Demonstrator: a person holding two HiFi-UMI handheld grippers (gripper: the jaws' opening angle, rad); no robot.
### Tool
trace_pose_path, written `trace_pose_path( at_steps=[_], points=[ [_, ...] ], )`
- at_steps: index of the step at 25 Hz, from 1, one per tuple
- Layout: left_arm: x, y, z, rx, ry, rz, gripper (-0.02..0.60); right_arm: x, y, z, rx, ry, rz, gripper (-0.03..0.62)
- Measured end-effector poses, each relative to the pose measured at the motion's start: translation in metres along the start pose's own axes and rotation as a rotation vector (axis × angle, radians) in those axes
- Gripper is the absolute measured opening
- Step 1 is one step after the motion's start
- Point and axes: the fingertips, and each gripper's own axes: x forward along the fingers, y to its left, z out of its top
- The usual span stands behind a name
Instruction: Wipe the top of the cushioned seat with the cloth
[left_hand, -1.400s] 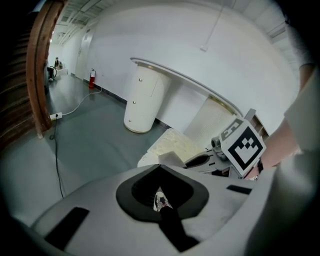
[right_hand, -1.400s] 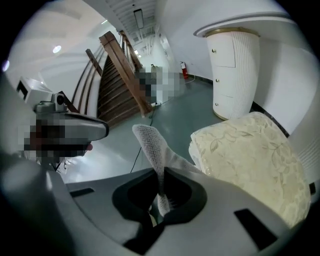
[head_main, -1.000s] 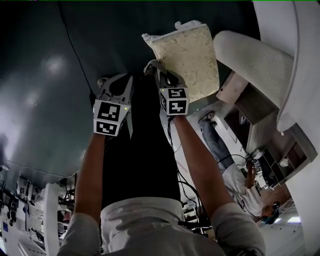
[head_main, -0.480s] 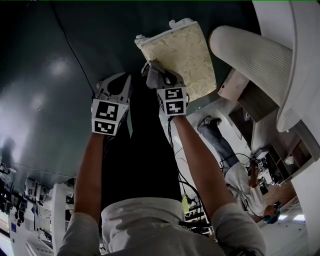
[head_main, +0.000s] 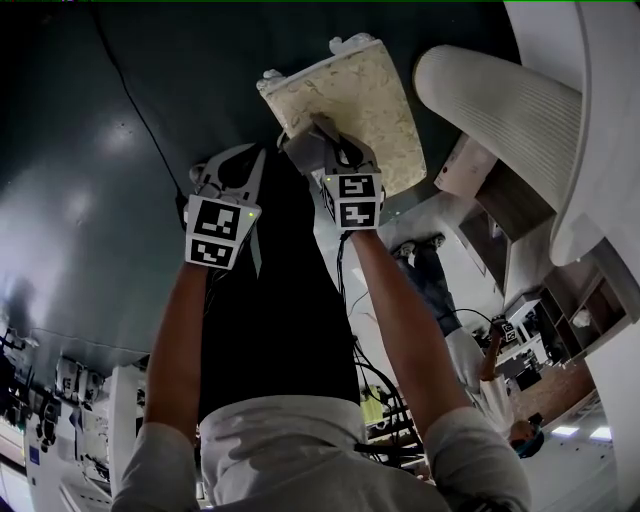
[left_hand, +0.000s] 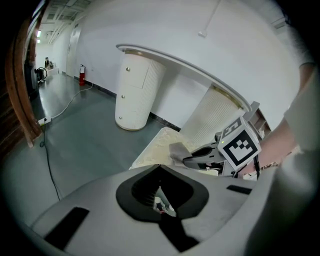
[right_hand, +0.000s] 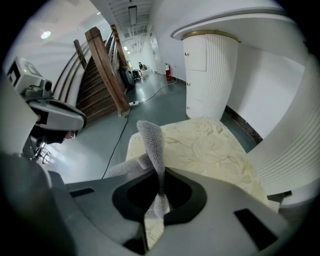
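Observation:
The cushioned seat (head_main: 355, 95) has a cream, flower-patterned top and stands on the dark grey floor. My right gripper (head_main: 322, 140) is shut on a grey knitted cloth (head_main: 303, 150) at the seat's near edge. In the right gripper view the cloth (right_hand: 152, 142) stands up between the jaws, with the seat (right_hand: 210, 150) just beyond it. My left gripper (head_main: 228, 165) hovers over the floor left of the seat, its jaws together and holding nothing. The left gripper view shows the right gripper (left_hand: 202, 156) with the cloth (left_hand: 177, 150) at the seat (left_hand: 152, 150).
A white ribbed pillar (head_main: 500, 105) under a curved counter (right_hand: 225, 22) stands close behind the seat. A wooden staircase (right_hand: 102, 70) rises to the left. A cable (left_hand: 57, 112) runs across the floor. A person (head_main: 485, 375) sits on the floor at the right.
My right gripper has moved slightly further in over the seat's near edge with the cloth. The left gripper has hardly moved.

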Motion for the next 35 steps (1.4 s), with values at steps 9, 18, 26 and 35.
trace_pose_path(
  at_steps=[9,18,26,35],
  points=[
    [0.016,-0.005,0.013,0.001,0.001,-0.002,0.014,-0.003,-0.044,0.004,0.026,-0.016,-0.048,0.025],
    [0.031,-0.010,0.019,0.005,0.014,0.000,0.014,-0.007,-0.097,0.011,0.032,-0.021,-0.099,0.025],
    [0.049,-0.022,0.027,0.011,0.024,-0.005,0.014,-0.011,-0.127,0.012,0.055,-0.026,-0.113,0.025],
    [0.074,-0.044,0.034,-0.009,0.055,-0.035,0.014,-0.013,-0.160,0.013,0.097,-0.032,-0.126,0.025]
  ],
)
